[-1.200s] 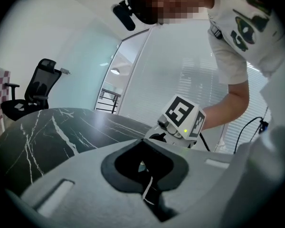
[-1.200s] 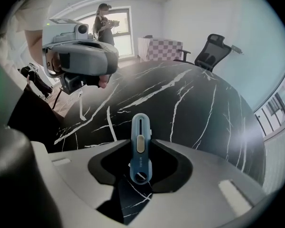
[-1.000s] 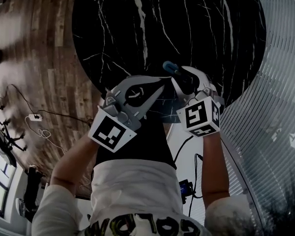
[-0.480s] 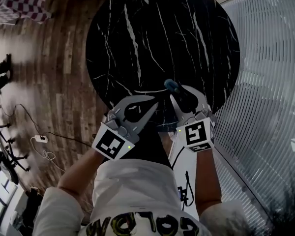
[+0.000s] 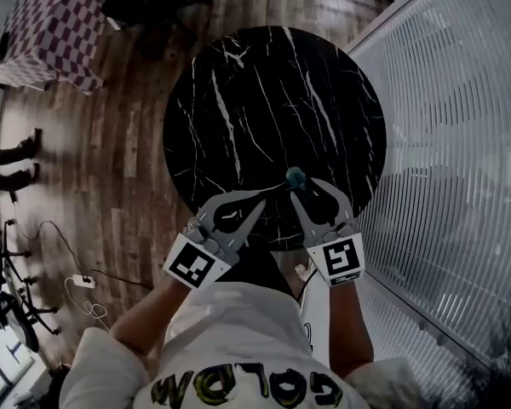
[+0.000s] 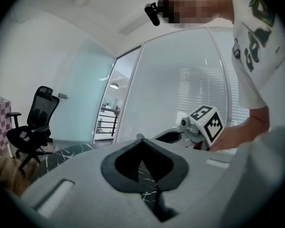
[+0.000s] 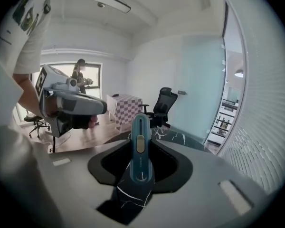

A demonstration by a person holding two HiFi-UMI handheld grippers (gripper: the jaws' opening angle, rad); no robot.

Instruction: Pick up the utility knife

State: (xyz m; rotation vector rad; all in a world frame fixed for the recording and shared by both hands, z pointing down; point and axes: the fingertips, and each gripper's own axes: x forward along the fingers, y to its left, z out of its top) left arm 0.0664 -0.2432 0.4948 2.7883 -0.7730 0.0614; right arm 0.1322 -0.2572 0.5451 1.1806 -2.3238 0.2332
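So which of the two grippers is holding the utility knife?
The right gripper: the teal utility knife stands clamped between its jaws. The left gripper is shut on nothing.

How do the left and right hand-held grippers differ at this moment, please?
The right hand-held gripper clamps the teal utility knife; the left hand-held gripper holds nothing. The left one's jaws meet at their tips, while the right one's are kept apart by the knife's body. Both hang above the black marble table.
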